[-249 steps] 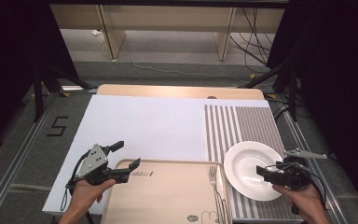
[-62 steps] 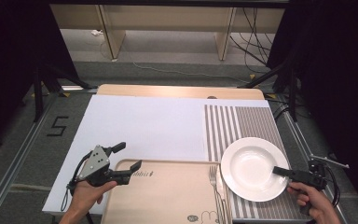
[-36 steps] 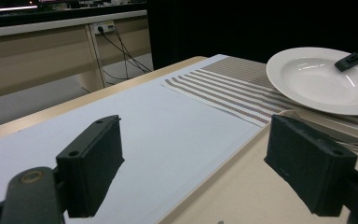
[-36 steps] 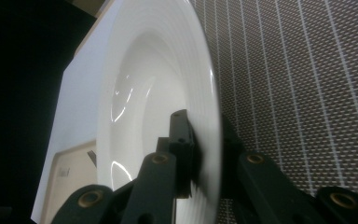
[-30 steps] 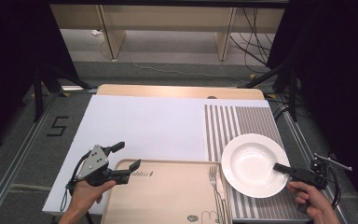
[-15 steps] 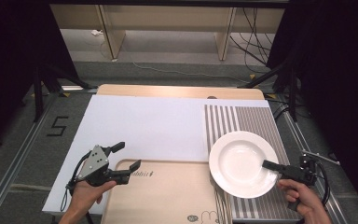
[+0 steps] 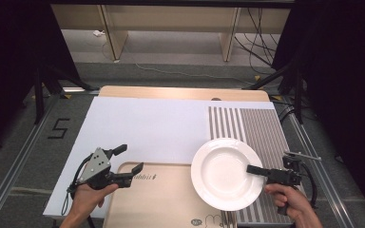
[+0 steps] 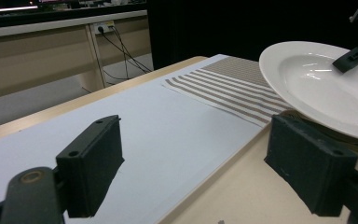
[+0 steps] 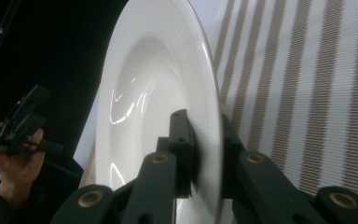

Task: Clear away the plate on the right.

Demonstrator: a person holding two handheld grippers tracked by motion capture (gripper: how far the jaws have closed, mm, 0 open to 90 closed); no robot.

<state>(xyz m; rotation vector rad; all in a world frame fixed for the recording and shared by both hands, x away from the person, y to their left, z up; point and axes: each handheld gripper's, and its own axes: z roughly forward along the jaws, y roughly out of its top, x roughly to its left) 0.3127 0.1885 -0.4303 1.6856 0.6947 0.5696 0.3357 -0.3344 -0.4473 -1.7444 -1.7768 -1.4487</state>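
Observation:
A white deep plate (image 7: 223,173) hangs above the right edge of a wooden tray (image 7: 161,202) and the striped placemat (image 7: 247,126). My right gripper (image 7: 251,169) is shut on the plate's right rim, one jaw over the inside and one beneath. In the right gripper view the two jaws clamp the plate (image 9: 140,84) edge-on at my right gripper (image 9: 204,128). My left gripper (image 7: 132,157) stands open at the tray's left corner, holding nothing. In the left gripper view the wide-apart jaws of my left gripper (image 8: 200,168) frame the plate (image 8: 326,88) ahead.
A white sheet (image 7: 147,126) covers most of the wooden table (image 7: 180,92); the striped placemat (image 8: 223,84) lies on its right part. Cutlery (image 7: 225,221) pokes out under the plate at the tray's right edge. Metal rails (image 7: 14,166) and dark stands flank the table.
My right gripper has carried the plate leftward, from over the striped placemat to partly over the tray. The left gripper has stayed where it was, still open.

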